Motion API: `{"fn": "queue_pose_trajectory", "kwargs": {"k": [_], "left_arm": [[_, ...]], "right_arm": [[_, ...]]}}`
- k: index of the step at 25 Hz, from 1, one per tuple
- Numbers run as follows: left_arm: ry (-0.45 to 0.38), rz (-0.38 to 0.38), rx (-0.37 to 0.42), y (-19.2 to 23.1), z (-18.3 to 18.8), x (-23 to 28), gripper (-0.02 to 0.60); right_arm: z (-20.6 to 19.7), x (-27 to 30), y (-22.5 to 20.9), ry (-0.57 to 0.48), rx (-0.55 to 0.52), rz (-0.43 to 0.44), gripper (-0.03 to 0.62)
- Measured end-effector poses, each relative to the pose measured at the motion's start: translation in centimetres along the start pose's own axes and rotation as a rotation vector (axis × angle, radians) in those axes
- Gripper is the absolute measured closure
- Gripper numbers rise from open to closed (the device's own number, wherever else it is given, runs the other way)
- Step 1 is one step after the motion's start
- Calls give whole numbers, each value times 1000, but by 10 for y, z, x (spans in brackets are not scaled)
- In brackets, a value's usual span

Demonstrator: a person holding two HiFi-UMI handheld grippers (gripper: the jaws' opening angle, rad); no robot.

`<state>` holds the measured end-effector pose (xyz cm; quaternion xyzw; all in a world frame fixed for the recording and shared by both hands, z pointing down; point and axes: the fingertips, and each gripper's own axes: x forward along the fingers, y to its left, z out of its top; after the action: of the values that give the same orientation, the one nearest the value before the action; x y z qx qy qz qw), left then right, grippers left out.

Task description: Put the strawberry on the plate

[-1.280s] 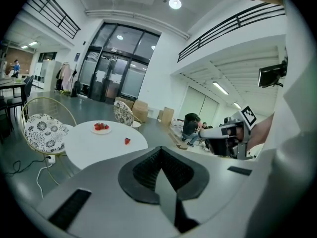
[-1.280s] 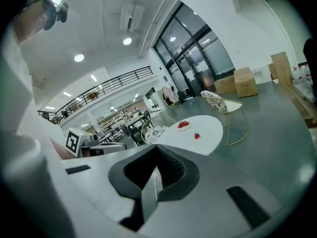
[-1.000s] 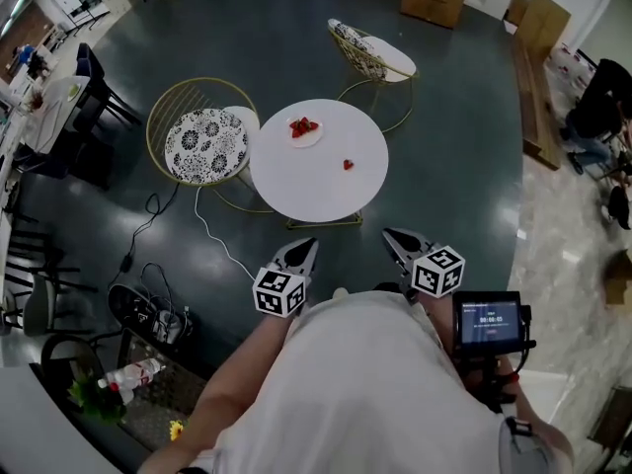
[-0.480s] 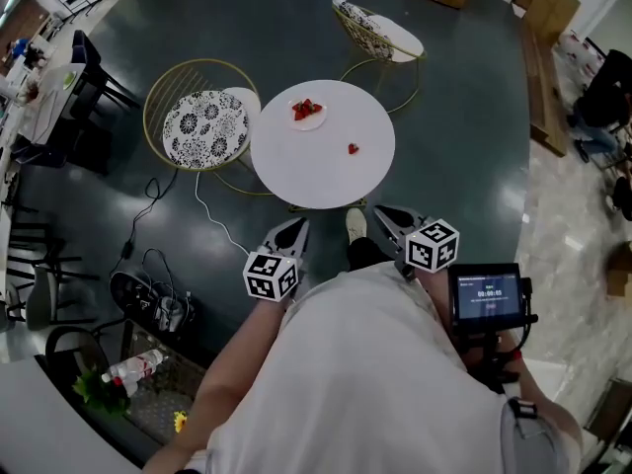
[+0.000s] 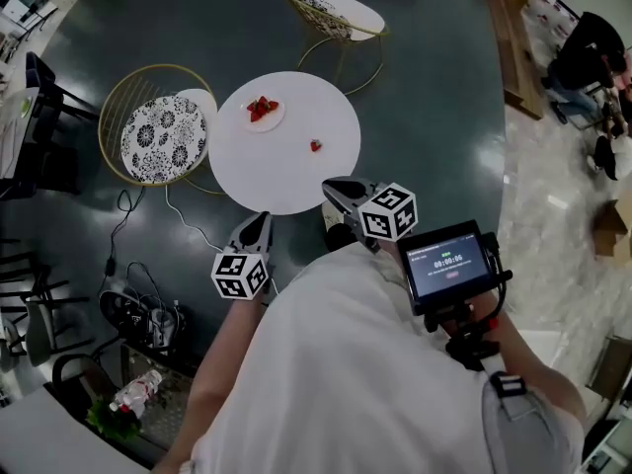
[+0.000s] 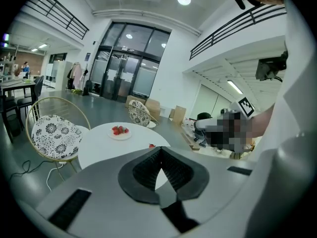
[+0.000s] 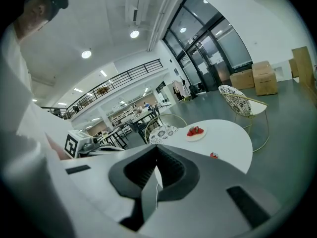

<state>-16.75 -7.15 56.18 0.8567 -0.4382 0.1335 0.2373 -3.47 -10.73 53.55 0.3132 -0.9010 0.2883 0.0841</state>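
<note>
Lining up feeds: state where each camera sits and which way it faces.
Head view: on the person's head, facing steeply down at the round white table; shows the torso, left gripper and right gripper.
Left gripper view: on the left gripper, facing along its shut fingers toward the table; the torso at right.
Right gripper view: on the right gripper, facing along its shut fingers toward the table; the left gripper's marker cube at left.
Shared: all three see the plate and the loose strawberry.
</note>
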Motion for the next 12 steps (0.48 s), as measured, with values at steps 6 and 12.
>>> {"fn": "queue_pose_trajectory", "kwargs": {"k": [6,12], "left_arm": [[51,-17,15,17,11,33,574],[91,-42,21,23,26,67,574]], "right_arm": [[10,23,-29,17,33,8,586],[26,32,-58,50,55,1,586]]}}
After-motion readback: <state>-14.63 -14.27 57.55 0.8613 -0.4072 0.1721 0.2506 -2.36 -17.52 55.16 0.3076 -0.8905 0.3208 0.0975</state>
